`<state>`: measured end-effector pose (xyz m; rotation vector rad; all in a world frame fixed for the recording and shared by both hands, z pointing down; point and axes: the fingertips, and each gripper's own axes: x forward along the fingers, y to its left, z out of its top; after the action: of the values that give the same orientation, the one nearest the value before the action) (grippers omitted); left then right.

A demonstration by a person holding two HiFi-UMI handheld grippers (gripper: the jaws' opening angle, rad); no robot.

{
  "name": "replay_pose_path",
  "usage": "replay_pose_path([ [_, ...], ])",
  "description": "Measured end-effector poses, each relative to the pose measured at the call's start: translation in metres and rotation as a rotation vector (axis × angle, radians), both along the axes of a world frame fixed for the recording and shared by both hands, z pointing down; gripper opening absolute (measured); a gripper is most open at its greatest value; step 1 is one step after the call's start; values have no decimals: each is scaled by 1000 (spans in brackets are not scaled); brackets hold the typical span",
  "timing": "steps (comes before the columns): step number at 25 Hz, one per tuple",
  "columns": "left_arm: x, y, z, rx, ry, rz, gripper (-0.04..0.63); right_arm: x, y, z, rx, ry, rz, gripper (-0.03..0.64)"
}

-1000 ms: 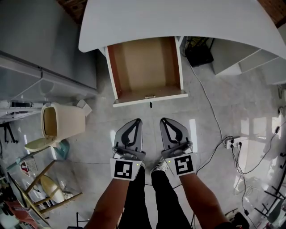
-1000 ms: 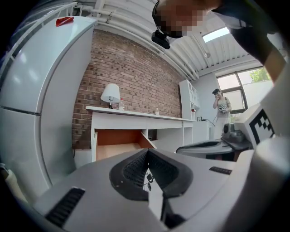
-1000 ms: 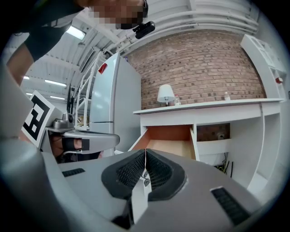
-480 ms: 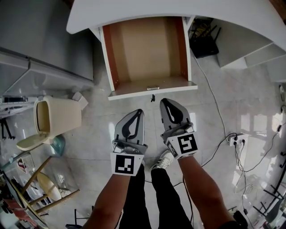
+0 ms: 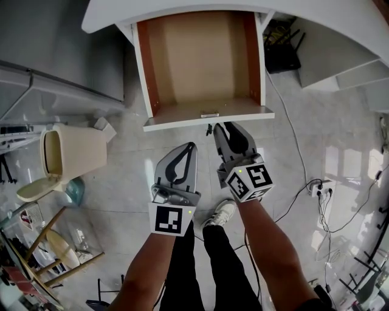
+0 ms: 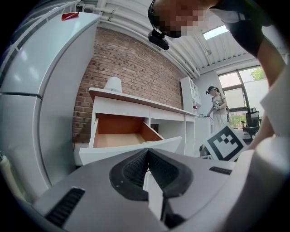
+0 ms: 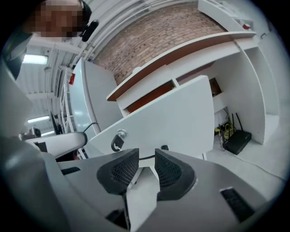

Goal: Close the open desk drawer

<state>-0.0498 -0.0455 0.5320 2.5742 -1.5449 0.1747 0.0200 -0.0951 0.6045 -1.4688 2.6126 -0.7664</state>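
Note:
The open drawer (image 5: 206,118) sticks out from under the white desk (image 5: 340,18), its brown inside bare. My right gripper (image 5: 222,127) is rolled to one side, its tips just short of the white drawer front (image 7: 176,113), below the small key lock (image 7: 118,138). Its jaws are opening, with a narrow gap and nothing between them (image 7: 147,156). My left gripper (image 5: 192,146) hangs lower left of the drawer front, a little further back. In the left gripper view its pads meet, so it is shut and empty (image 6: 147,152), and the drawer (image 6: 131,147) lies ahead.
A beige waste bin (image 5: 73,155) lies on the floor at left beside a tall grey cabinet (image 5: 55,61). A black router (image 5: 282,54) sits under the desk at right, with a power strip and cables (image 5: 316,185) nearby. A person (image 6: 219,113) stands far off.
Both grippers came closer to the drawer front, the right one more. The right gripper rolled sideways and its jaws parted from shut to a narrow gap.

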Motion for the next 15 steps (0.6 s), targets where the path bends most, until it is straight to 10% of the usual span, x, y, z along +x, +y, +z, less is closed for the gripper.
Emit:
replay_pose_path([
  [15,-5,0,20,-43,-4,-14,3,1,-30,18,-160,-537,-23,135],
])
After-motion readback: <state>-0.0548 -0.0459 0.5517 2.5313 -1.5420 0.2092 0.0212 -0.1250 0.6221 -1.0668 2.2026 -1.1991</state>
